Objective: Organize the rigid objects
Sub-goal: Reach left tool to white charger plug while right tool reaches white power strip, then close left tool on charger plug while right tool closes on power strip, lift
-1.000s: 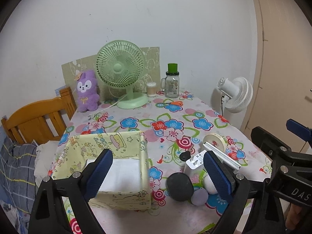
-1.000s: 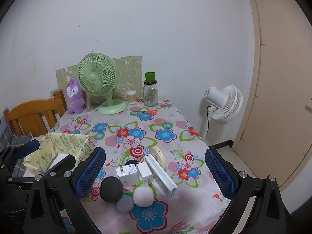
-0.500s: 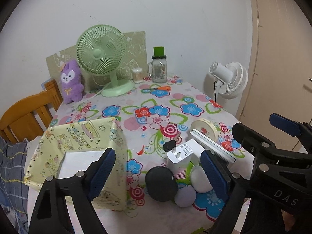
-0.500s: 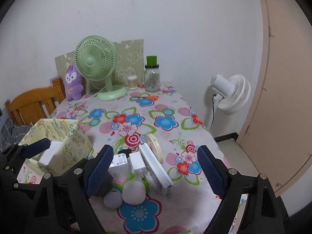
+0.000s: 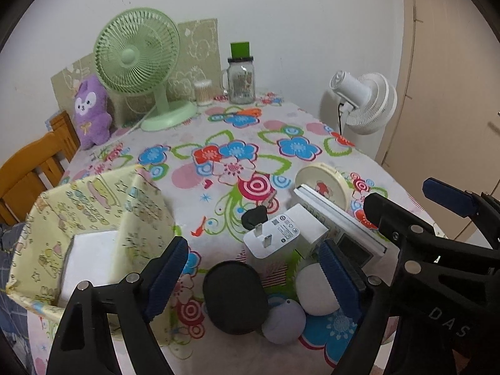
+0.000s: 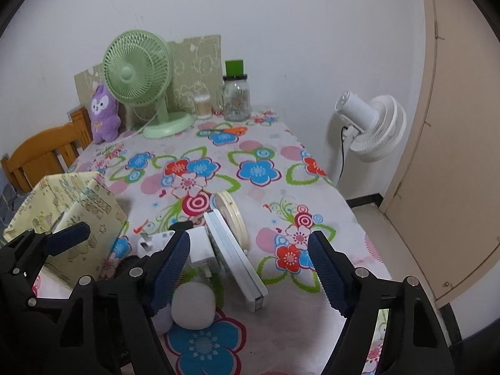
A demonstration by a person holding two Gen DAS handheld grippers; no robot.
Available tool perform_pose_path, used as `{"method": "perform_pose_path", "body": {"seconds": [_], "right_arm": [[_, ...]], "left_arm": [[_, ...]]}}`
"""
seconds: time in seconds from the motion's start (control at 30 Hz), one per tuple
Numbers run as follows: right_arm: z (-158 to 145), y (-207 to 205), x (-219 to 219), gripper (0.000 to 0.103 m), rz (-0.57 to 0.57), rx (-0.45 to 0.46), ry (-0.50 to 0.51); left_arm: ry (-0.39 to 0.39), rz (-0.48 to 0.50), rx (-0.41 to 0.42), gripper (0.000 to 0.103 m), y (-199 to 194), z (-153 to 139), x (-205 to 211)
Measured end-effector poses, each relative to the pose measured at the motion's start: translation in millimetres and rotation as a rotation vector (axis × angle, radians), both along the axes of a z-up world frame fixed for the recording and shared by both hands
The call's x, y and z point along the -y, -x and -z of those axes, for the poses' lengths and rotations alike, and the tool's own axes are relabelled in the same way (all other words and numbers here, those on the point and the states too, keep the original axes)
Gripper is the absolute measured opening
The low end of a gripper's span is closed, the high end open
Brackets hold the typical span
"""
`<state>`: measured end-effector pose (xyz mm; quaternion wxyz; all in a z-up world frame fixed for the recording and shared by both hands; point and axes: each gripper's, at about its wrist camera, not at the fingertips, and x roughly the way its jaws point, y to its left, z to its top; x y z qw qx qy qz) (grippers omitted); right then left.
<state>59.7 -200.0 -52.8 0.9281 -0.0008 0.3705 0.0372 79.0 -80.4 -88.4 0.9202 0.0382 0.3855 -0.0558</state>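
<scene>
The table (image 5: 218,118), under a flowered cloth, carries everything. On its left side stands the yellow patterned box (image 5: 93,206), open on top with a white block already inside. Right of it, near the front edge, lies the cluster to be sorted: a long white slab (image 6: 234,256) leaning on a round cream tin (image 6: 232,215), a white plug adapter (image 5: 281,237), a flat black disc (image 5: 234,300), a white ball (image 6: 193,307) and a pale lilac ball (image 5: 282,320).

This looks like the approach step; nothing is lifted yet. The left gripper (image 5: 253,278) is empty, its jaws closing with the black disc between them but untouched. The right gripper (image 6: 250,275) is likewise empty and closing, with the slab's near end between its jaws.

Next, each needs to settle squarely over 1 object, pinch it, then carry it to the box
</scene>
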Motion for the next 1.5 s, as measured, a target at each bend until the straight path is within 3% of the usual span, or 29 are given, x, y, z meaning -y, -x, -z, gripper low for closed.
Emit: {"method": "perform_pose_path", "body": {"seconds": [0.53,0.93,1.1,1.3,1.37,1.5], "right_arm": [[47,-29,2,0.07,-0.012,-0.148,0.004],[67,-46,-1,0.064,-0.021,-0.213,-0.019],[71,-51,-3,0.064,-0.028,-0.222,-0.013],[78,-58,-7,0.044,-0.054,-0.254,-0.071],[77,-58,-11,0.03,-0.075,-0.251,-0.073],[76,-56,-16,0.026,-0.093,-0.248,-0.072]], "left_arm": [[-0.012,0.014,-0.131,0.075,-27,44,10],[-0.028,0.02,-0.143,0.064,-41,56,13],[-0.009,0.042,-0.166,0.049,-46,61,16],[-0.011,0.046,-0.158,0.048,-46,62,16],[-0.018,0.047,-0.155,0.048,-45,62,17],[-0.021,0.047,-0.157,0.048,-45,62,17]]}}
